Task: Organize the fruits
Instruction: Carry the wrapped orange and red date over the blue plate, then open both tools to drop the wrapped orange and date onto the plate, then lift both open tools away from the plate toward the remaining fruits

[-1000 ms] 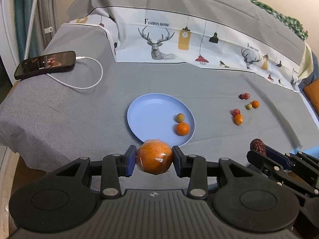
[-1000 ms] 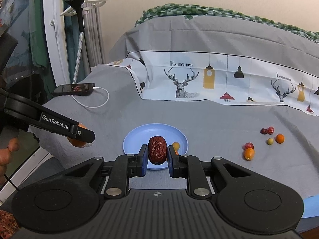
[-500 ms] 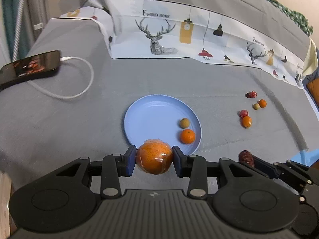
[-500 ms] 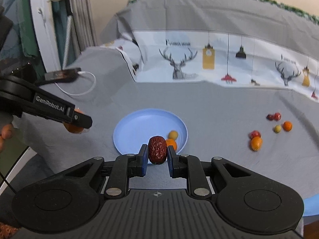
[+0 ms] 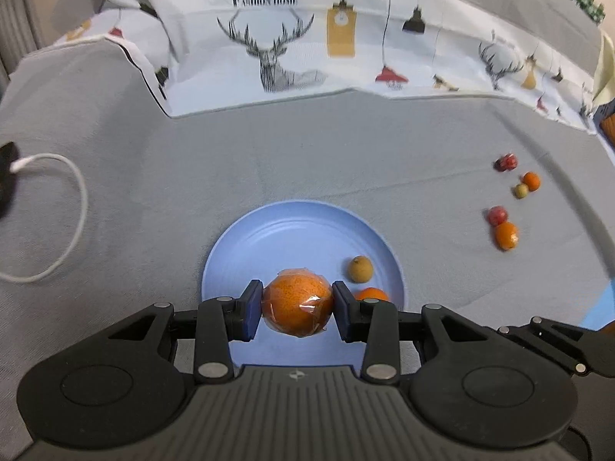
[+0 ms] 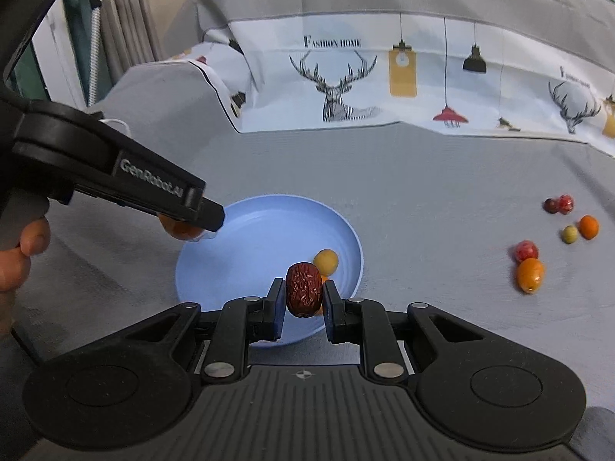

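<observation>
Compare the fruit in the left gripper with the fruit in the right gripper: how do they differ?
The wrapped orange is round, bright orange and covered in clear film; the red date is oval, dark red and wrinkled, with no wrap. The wrapped orange is clearly bigger, so the left gripper holds its fingers wider apart than the right gripper does on the red date. Both are clamped between blue pads over the blue plate.

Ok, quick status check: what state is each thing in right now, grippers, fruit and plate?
left gripper: shut on the wrapped orange, over the plate
right gripper: shut on the red date, over the plate's near edge
blue plate: flat on the grey cloth, holding two small fruits
loose fruits: on the cloth, off the plate
white cable: looped on the cloth
</observation>
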Available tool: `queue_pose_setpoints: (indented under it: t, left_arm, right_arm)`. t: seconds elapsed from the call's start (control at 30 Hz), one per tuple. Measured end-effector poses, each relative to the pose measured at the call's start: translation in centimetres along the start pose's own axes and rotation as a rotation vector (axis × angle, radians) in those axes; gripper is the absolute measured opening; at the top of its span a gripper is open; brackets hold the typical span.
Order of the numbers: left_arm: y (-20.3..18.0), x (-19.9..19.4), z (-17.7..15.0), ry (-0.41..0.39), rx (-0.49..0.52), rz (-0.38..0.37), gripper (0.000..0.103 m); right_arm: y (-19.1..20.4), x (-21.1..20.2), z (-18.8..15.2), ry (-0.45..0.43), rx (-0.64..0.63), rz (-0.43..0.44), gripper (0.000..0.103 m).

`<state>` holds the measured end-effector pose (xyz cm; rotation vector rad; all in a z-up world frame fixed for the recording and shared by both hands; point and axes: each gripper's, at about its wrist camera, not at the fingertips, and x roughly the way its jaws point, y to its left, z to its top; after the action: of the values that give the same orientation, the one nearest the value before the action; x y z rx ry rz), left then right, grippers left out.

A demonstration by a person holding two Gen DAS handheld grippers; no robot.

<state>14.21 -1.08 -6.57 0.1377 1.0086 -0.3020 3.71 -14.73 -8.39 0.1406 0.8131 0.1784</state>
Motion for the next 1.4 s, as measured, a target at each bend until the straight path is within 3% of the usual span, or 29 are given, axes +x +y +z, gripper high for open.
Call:
queue_pose_setpoints:
  t: [0.17,0.47,0.53,0.57,0.6,0.63,0.67,0.77,0.9,1.07,1.4]
  left_arm:
    - [0.2,3.8,0.8,0.053,0.02,0.015,0.043]
    - [0.0,8.0,2.0,0.07,0.065,0.046,0.046]
    - [0.0,8.2,2.0,0.054,0.067,0.051,0.068]
    - [0.1,8.0,2.0,0.035,0.067,0.052,0.087]
    - [0.2,7.6,2.1,0.012,0.062,0.058,0.098]
    - [0.3,7.0,2.0,-0.011,0.058,0.059,0.1]
    - [0.3,6.4,2.0,-0.023,0.057,0.054,0.101]
    - [0.7,4.4,1.5,-0.009,0.043,0.046,0.102]
    - [1.4,0.6,-0.7,0.005,0.01,0.047,0.102]
    - [1.7,-4.0,-4.4,0.021,-0.024,0.061,0.102]
    - [0.6,-10.8,-9.0,-0.059,-0.063,0.061,0.102]
  right_arm:
    - [-0.7,3.3,0.5,0.04,0.014,0.008,0.021]
    - [-1.1,7.1,0.8,0.078,-0.003,-0.014,0.021]
    - [-1.0,7.7,1.0,0.078,-0.01,-0.02,0.022]
    - [-1.0,7.9,1.2,0.079,-0.014,-0.019,0.03]
    - [-1.1,7.9,1.4,0.079,-0.016,-0.017,0.04]
    - [-1.2,7.7,1.6,0.071,-0.016,-0.013,0.058]
    - [-1.1,7.3,1.7,0.064,-0.019,-0.011,0.071]
    - [-0.9,5.5,1.9,0.057,-0.028,-0.006,0.087]
    - [-0.2,1.6,0.9,0.077,-0.003,0.029,0.097]
    - [0.9,-3.7,-1.1,0.08,0.024,0.045,0.098]
    - [2.7,-11.8,-2.3,-0.083,-0.039,0.007,0.102]
